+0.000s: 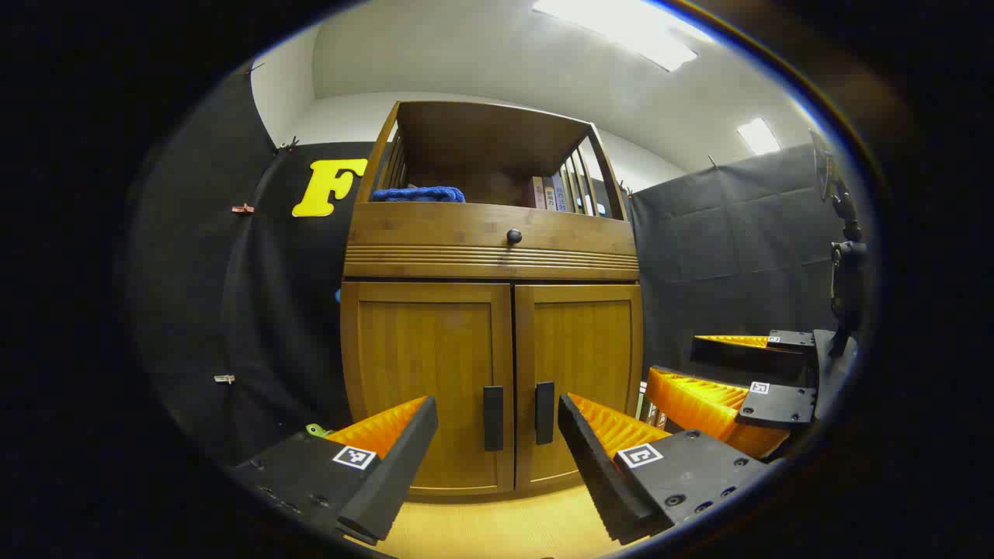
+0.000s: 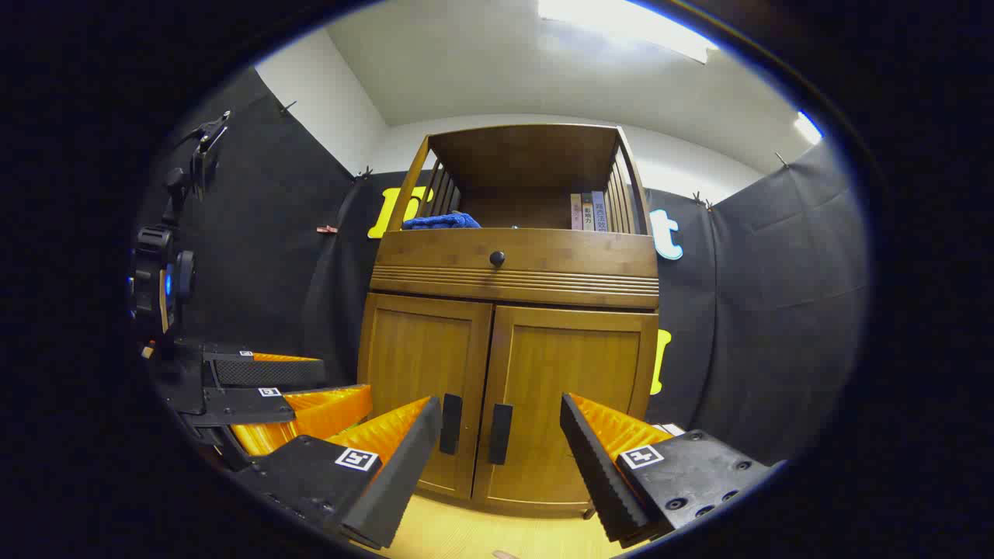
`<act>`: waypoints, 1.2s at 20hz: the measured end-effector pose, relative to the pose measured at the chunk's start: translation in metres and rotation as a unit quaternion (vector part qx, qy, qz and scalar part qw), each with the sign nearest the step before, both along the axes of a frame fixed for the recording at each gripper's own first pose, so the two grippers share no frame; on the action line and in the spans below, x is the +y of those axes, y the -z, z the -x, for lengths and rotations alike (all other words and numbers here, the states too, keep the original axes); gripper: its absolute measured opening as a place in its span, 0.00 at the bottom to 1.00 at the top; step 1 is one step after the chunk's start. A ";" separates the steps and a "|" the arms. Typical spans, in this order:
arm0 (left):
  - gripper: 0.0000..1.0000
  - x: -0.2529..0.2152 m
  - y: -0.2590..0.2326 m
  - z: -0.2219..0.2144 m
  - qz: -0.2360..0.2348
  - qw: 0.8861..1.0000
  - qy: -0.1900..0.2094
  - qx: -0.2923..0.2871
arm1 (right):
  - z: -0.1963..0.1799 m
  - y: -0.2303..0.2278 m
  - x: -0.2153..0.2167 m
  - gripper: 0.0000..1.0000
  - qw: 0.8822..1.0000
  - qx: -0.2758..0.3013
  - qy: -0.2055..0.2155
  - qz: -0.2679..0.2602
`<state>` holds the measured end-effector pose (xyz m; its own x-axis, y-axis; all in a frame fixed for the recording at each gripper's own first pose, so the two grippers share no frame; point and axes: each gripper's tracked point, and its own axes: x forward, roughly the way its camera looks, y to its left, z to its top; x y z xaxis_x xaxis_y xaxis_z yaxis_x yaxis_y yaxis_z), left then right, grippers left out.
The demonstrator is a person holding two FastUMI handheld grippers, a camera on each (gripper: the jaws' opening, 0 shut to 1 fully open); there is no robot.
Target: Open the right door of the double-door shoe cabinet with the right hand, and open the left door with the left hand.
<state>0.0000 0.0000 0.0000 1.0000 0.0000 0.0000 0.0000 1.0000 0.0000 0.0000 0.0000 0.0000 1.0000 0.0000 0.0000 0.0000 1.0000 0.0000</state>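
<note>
Wooden shoe cabinet point(image 1: 497, 310) – doors shut | left claw point(image 1: 497, 435), right claw point(image 2: 501, 435) – both wide

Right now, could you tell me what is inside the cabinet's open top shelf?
A blue cloth lies at its left and a few books stand at its right. Both doors are shut, hiding whatever sits below.

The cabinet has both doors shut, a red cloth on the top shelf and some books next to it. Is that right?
Almost. The cloth is blue, not red, as the right gripper view shows. The rest holds: both doors of the cabinet are shut, and books stand on the same shelf.
</note>
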 end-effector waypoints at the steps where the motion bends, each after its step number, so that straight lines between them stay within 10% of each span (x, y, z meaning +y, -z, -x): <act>1: 0.97 0.001 0.000 0.001 0.000 1.000 -0.002 -0.002 | 0.001 0.000 0.002 0.96 1.000 0.001 0.000 0.002; 24: 0.97 -0.003 0.000 0.003 0.006 1.000 0.008 -0.006 | 0.001 0.006 0.000 0.96 1.000 -0.002 -0.002 0.012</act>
<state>-0.0030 -0.0028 0.0002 0.9998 -0.0168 0.0128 0.0169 0.9998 -0.0118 -0.0010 -0.0005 -0.0056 1.0000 0.0050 0.0044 -0.0049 0.9997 -0.0238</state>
